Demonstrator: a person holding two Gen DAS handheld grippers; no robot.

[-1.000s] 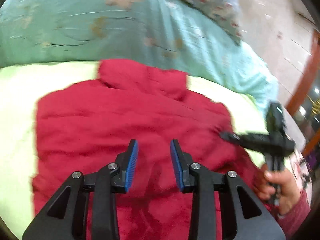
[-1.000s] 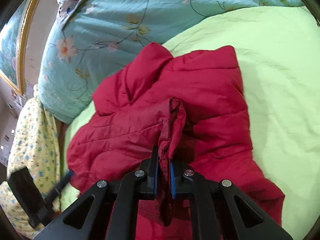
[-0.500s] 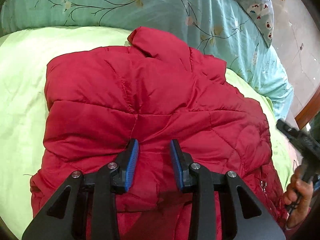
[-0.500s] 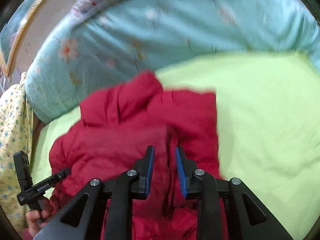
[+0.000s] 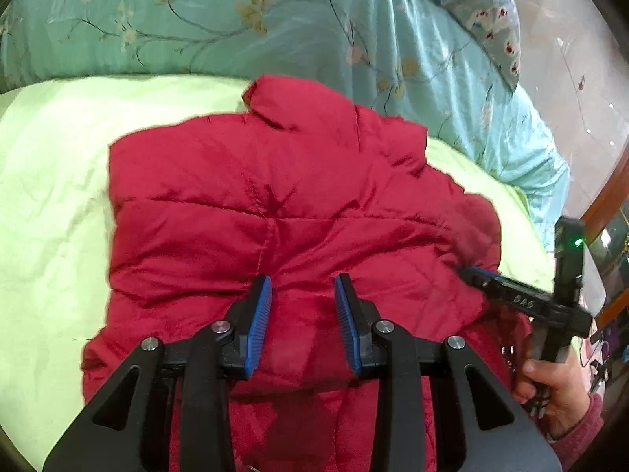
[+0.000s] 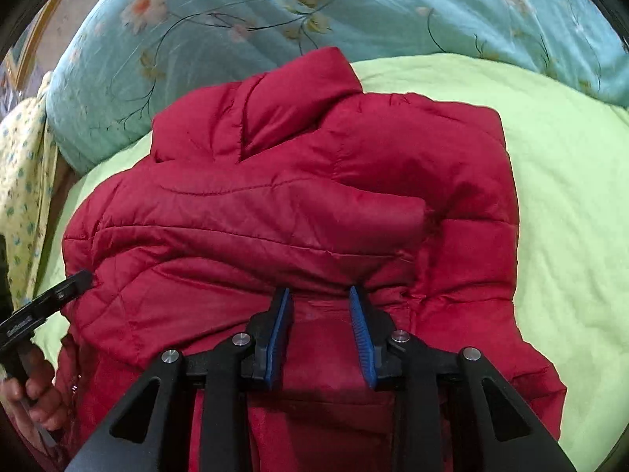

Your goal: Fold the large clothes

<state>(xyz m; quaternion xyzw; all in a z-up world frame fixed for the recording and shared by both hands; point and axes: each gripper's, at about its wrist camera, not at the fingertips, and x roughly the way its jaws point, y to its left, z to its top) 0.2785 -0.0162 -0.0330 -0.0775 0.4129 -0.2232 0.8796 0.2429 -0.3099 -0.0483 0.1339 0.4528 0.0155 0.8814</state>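
Left wrist view shows a red quilted jacket (image 5: 275,212) lying on a pale green bedsheet (image 5: 51,212), its stand-up collar (image 5: 291,102) pointing toward a turquoise floral quilt (image 5: 236,19) at the far side. The padded fabric is puffy and creased, with stitched seams running across it and a sleeve folded over the body. The left gripper (image 5: 302,310) hangs above the jacket's lower part with its blue-padded jaws spread and nothing between them. The right gripper (image 6: 320,326) is likewise spread wide above the near hem, gripping nothing. From the right wrist view, the folded sleeve (image 6: 275,212) lies crosswise over the jacket's middle, and a yellow flowered cloth (image 6: 23,181) hangs at the left edge.
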